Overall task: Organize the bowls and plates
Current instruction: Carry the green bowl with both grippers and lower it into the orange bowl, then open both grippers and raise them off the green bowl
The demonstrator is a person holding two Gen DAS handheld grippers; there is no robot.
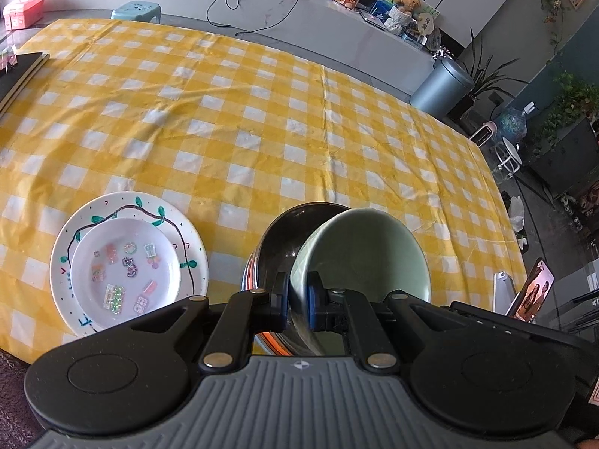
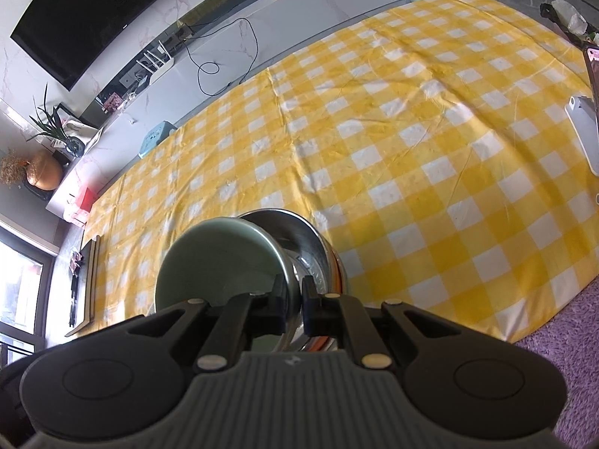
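Observation:
In the left wrist view my left gripper is shut on the near rim of a pale green bowl. That bowl tilts inside a steel bowl with an orange-striped outside. In the right wrist view my right gripper is shut on the thin rim of the steel bowl, with the green bowl just to its left. Both bowls are near the front edge of the yellow checked tablecloth. Left of them a small stickered white plate lies on a larger vine-painted plate.
A phone leans on a white stand at the table's right edge. Dark notebooks lie at the far left. A purple rug is below the front edge. A grey counter runs behind the table.

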